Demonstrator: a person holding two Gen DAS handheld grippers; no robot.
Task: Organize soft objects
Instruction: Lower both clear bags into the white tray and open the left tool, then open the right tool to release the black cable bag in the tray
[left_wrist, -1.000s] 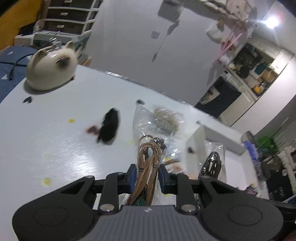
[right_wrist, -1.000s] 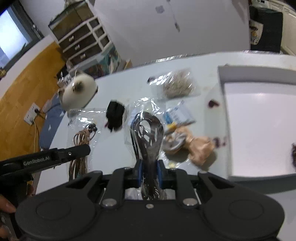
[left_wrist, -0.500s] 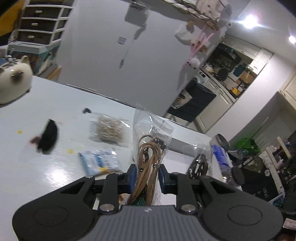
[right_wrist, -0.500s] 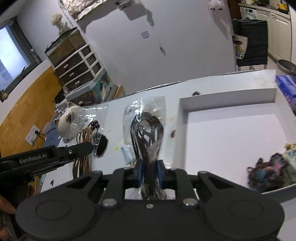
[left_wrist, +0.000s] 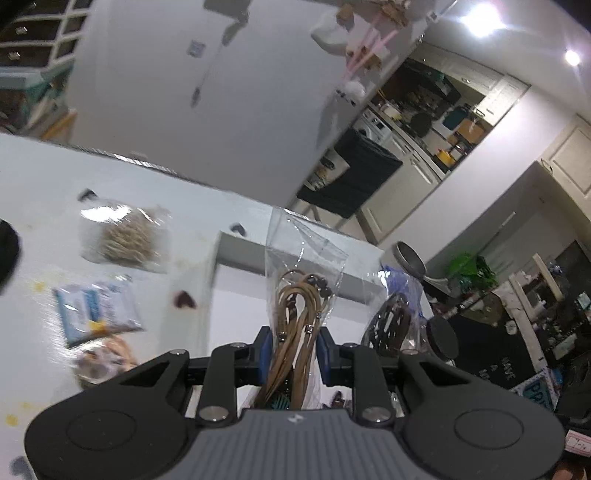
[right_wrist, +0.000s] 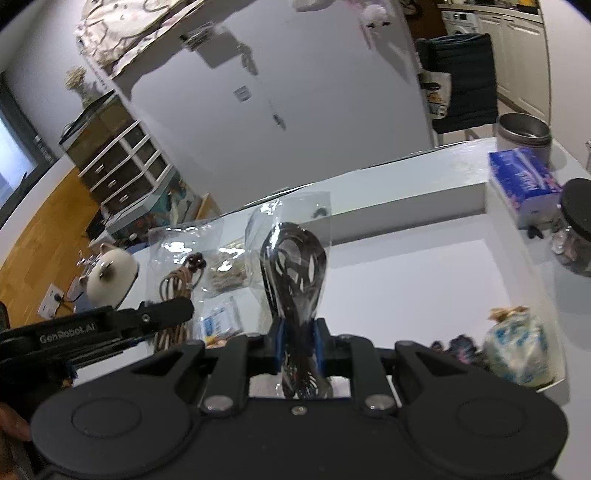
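While both tongs hang above the white bench (left_wrist: 44, 177), the left tongs (left_wrist: 291, 349) are clamped on a clear plastic bag of tan looped cords (left_wrist: 295, 317), and the right tongs (right_wrist: 298, 345) are clamped on a clear plastic bag of dark looped cords (right_wrist: 293, 266). Each of the 2 bags stands upright between blue pads, over the near side of a shallow white tray (right_wrist: 406, 192). Inside that tray, near its right corner, lie a dark multicoloured yarn tangle (right_wrist: 458, 345) and a pale crumpled bundle (right_wrist: 517, 347).

Two wrist fisheyes, looking down along tongs, sharing white tray (left_wrist: 236, 254), close
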